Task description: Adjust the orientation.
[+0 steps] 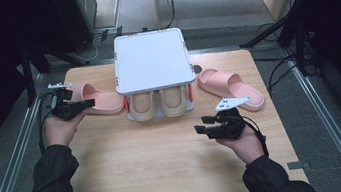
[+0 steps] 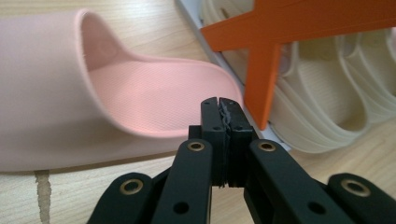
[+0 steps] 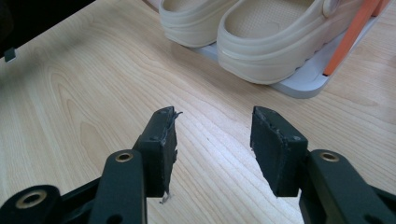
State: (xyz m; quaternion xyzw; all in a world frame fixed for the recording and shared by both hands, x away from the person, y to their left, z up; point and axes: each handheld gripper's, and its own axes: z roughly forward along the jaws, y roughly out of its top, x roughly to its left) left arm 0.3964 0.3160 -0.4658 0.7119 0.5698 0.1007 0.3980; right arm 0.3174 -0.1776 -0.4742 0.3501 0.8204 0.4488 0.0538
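While the left tongs [image 2: 219, 105] sit pressed together, nothing between them, just beside the heel rim of the left pink slipper [image 2: 116, 93], that slipper lies flat on the surface [image 1: 167, 162] left of the white rack [image 1: 152, 60]. Beige clogs [image 1: 159, 102] sit under the rack's top. Right tongs [image 3: 212, 128] spread wide, empty, hovering over bare wood; second pink slipper [image 1: 230, 87] right of the rack.

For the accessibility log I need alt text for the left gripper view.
The left hand-held gripper, jaws shut with nothing between them, points at the heel end of a pink slipper lying on the wooden table. To its right, beige clogs sit on a white rack with an orange brace.
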